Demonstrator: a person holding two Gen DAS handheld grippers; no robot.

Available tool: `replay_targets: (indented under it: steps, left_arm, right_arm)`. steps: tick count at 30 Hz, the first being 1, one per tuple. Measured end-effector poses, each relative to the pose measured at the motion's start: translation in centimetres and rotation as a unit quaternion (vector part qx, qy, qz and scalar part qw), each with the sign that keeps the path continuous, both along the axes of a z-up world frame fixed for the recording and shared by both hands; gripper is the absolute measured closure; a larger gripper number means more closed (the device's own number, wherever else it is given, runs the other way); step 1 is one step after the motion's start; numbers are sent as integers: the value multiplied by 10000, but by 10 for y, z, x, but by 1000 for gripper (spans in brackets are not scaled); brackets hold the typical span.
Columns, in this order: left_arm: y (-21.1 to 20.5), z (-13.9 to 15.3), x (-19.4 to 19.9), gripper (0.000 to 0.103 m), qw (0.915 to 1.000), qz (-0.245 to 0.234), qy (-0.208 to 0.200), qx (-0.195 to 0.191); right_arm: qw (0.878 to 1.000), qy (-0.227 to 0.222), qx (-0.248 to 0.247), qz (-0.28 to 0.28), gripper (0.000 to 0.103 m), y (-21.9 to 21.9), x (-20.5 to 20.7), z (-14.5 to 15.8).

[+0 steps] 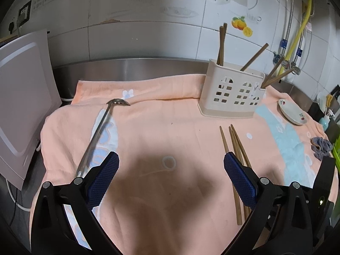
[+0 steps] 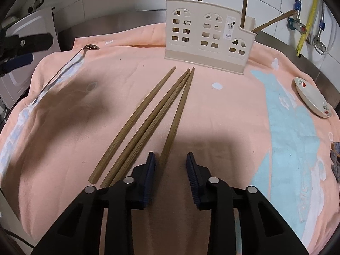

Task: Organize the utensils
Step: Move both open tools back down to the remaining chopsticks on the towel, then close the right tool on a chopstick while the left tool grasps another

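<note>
White wall tiles with fruit stickers back a steel surface (image 1: 148, 65) draped in a peach towel (image 1: 170, 114). Toward its far edge stands a cream utensil holder (image 2: 209, 35) (house-shaped windows cut in its front) with several wooden chopsticks leaning inside. Four loose chopsticks (image 2: 161, 108) lie on the towel in front of it. The right gripper (image 2: 171, 158) sits low over their near ends, jaws apart, the rightmost stick running between them. The left gripper (image 1: 171, 163) hangs wide open above bare towel, holding nothing. A slotted metal ladle (image 1: 99, 127) lies at the left, a small dish (image 1: 292, 111) at the right.
</note>
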State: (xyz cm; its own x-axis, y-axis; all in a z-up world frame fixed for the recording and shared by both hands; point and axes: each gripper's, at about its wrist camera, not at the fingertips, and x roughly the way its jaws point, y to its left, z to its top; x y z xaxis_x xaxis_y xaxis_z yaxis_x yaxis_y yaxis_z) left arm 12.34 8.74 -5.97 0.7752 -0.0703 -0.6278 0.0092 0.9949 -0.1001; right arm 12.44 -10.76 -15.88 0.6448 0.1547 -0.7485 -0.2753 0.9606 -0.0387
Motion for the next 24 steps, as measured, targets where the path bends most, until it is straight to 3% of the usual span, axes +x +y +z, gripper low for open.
replay_targets:
  steps: [9, 24]
  left_arm:
    - [-17, -14, -2, 5, 9996, -185, 198, 52]
    - [-56, -48, -4, 5, 9951, -708, 694, 53]
  right_arm:
    - [10000, -55, 44, -32, 95, -9, -2, 1]
    - [9998, -110, 137, -67, 96, -36, -12, 2]
